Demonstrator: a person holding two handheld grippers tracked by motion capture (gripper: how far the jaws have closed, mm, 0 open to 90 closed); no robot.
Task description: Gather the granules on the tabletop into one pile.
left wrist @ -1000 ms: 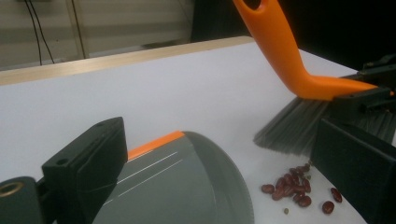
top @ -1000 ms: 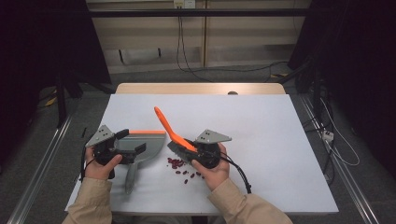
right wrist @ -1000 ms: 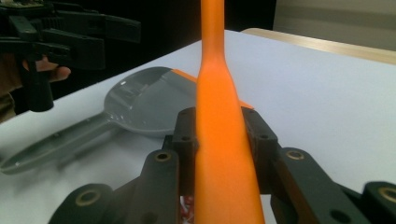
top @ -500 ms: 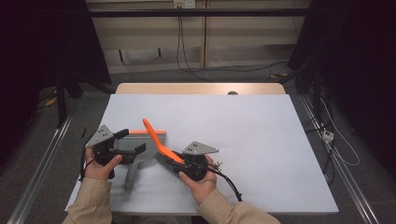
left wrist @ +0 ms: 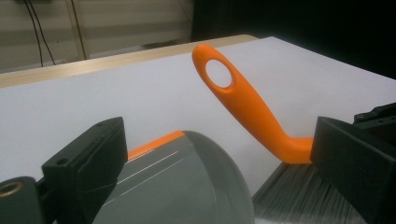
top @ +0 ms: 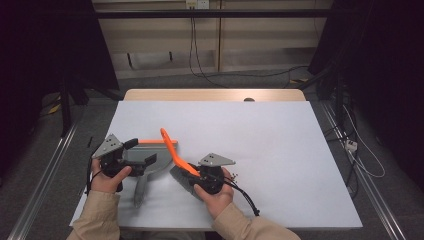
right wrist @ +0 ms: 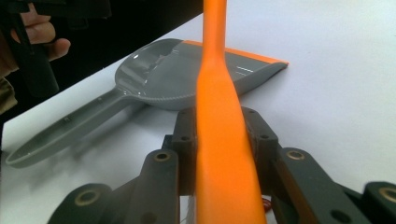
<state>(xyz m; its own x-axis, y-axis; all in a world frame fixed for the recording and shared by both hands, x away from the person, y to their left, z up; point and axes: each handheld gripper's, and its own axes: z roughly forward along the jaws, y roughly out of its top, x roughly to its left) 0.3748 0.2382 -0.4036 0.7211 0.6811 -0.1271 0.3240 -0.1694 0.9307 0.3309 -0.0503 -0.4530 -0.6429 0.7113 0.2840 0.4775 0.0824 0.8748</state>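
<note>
White covering lies over the worktop (top: 280, 150), with a strip of bare wood along its far edge and dark curtains and cables beyond. A person in tan sleeves stands at the near side with a gripper in each hand.

At the person's right, the right gripper (top: 192, 176) has its jaws clamped on the orange handle of a hand brush (top: 175, 152). The handle slants up and away toward the middle of the table, its tip pierced by an oval hole, and the grey bristles are down at the surface near the gripper. In the right gripper view the handle (right wrist: 219, 140) runs straight up between the two jaws, which press on it from both sides.

Just left of the brush lies a grey dustpan (top: 140, 167) with an orange lip, its long handle pointing toward the near edge. The left gripper (top: 141, 152) sits over the pan with its jaws standing wide apart; they close on nothing, the pan's bowl (left wrist: 187, 186) lying between and below them.
</note>
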